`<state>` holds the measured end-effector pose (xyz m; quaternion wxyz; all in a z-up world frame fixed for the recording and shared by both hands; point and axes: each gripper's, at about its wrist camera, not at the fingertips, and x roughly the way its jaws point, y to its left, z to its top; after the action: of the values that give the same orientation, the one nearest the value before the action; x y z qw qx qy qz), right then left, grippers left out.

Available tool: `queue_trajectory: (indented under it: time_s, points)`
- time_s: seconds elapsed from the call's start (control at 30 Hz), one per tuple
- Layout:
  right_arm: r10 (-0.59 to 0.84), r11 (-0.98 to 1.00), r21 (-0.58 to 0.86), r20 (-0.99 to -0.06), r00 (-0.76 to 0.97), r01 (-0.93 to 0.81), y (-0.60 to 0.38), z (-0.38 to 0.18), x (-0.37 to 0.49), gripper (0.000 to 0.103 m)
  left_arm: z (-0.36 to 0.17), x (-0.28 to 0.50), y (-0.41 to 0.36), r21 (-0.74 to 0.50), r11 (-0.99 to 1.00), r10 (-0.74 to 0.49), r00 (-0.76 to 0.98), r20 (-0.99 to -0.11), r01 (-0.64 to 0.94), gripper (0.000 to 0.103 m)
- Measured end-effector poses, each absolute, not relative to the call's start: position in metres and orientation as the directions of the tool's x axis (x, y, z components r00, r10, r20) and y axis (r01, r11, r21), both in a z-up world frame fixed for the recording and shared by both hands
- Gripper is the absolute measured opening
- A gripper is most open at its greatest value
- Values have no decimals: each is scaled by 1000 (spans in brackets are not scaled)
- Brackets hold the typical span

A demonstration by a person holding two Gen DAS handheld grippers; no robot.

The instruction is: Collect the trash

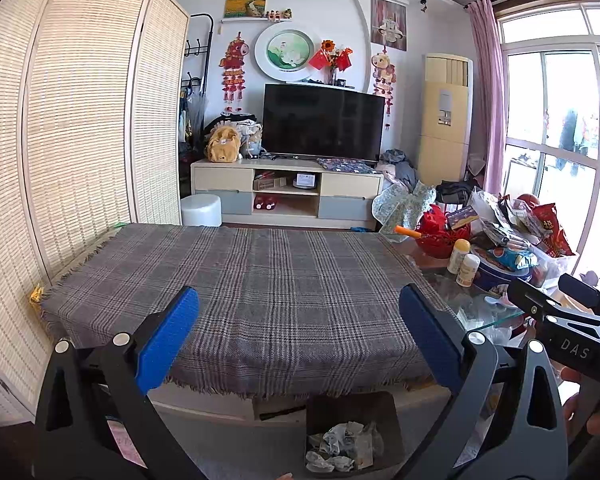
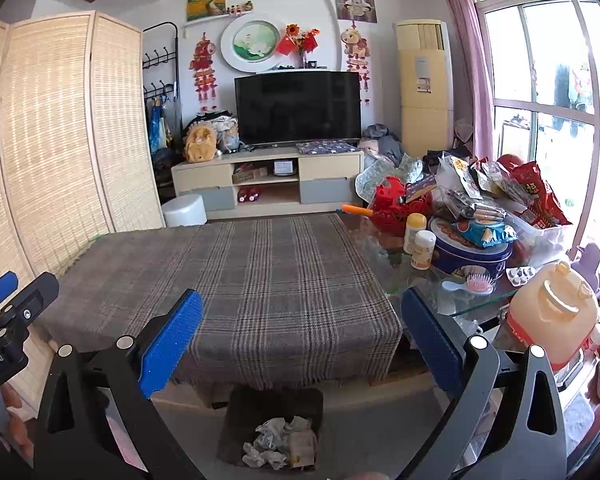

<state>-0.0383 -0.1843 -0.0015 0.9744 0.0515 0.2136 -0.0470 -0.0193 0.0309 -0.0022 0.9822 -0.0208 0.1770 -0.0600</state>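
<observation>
Both the left gripper (image 1: 299, 332) and right gripper (image 2: 301, 332) hold their jaws wide and empty. Below and between the jaws, the bin (image 1: 354, 408) holds crumpled trash (image 1: 342, 446), just before the plaid-covered bench (image 1: 236, 280). Snack clutter (image 2: 484, 208) crowds the right.
</observation>
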Motion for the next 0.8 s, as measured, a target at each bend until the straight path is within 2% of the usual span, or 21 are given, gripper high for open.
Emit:
queue_trajectory:
  time_s: [0.8]
  points:
    - [-67,990,81,-425,903,111,-184,-1,-38,100,-3,-20,27,-56,994,-111,933,-343,97,95]
